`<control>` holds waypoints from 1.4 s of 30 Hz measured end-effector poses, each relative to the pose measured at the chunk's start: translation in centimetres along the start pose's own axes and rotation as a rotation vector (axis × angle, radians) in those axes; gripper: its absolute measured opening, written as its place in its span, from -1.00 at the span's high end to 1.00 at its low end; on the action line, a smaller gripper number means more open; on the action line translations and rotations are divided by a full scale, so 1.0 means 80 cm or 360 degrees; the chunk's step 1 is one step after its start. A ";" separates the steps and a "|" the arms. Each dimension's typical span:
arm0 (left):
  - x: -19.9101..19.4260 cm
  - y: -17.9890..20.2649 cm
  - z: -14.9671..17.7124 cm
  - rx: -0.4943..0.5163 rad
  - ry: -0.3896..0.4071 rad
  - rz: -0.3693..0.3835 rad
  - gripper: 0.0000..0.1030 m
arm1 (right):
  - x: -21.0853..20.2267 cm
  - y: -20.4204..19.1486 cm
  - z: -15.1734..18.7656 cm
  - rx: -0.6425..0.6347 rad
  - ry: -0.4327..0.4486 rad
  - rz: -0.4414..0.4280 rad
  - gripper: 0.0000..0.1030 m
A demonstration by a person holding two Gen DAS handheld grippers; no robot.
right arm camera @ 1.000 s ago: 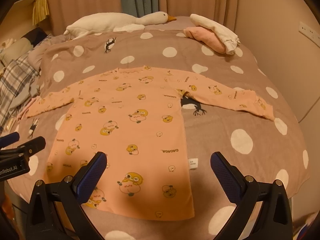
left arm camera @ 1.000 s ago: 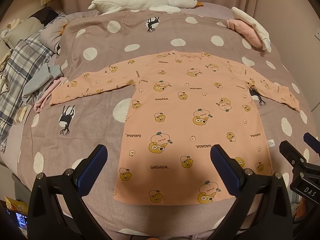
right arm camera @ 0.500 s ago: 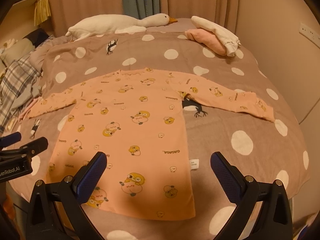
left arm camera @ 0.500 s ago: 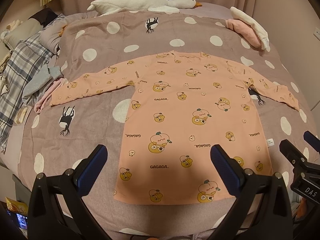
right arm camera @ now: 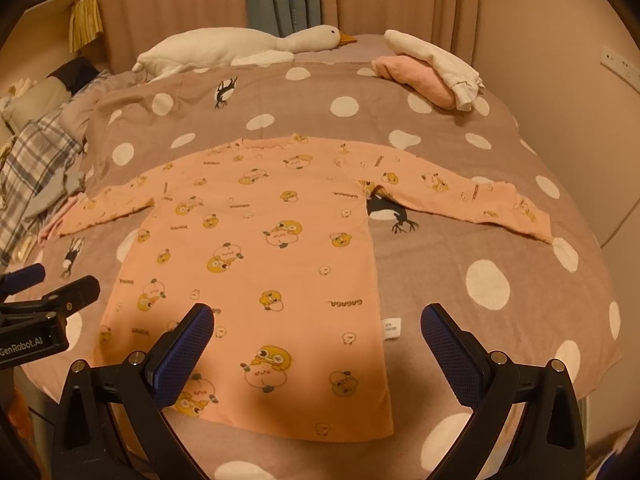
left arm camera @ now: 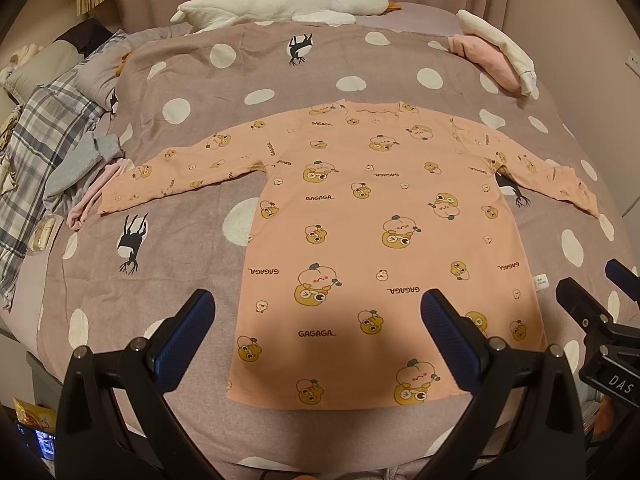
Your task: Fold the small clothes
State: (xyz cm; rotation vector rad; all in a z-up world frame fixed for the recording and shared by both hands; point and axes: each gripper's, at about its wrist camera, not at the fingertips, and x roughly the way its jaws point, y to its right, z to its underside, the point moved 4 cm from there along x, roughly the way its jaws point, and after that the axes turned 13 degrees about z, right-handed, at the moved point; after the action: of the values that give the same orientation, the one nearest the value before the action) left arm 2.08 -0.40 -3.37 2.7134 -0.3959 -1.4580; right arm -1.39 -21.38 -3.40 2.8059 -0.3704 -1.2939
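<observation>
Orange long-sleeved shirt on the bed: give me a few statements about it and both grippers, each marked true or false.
1. The orange shirt lies spread flat with both sleeves out. True.
2. The left gripper is shut on the hem. False: it is open and holds nothing.
3. The right gripper is open above the shirt's lower right part. True.
4. The plush goose lies on the shirt. False: it lies at the far end of the polka-dot bedspread, apart from the shirt.
5. The shirt is already folded in half. False: no fold is made.

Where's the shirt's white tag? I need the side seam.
In the right wrist view, the tag sticks out from the shirt's right edge near the hem, onto the dotted blanket.
</observation>
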 end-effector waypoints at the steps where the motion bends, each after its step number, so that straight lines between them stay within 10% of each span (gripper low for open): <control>1: 0.000 0.000 0.000 -0.0001 0.0001 0.0000 -1.00 | 0.000 0.000 0.000 0.0000 0.0000 -0.0001 -0.99; 35: 0.000 -0.005 0.003 -0.0012 -0.0002 0.0005 -1.00 | 0.000 -0.002 0.002 0.0003 -0.0003 -0.0007 -0.99; 42: 0.029 -0.013 0.008 -0.0101 -0.0088 0.0080 -1.00 | 0.026 0.007 0.013 0.0207 -0.0128 -0.0287 -0.99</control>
State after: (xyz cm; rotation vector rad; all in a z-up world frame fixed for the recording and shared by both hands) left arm 3.00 0.10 -5.76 2.5998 -0.4103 -1.5089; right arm -1.00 -22.33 -5.58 2.9607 -0.2154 -1.4721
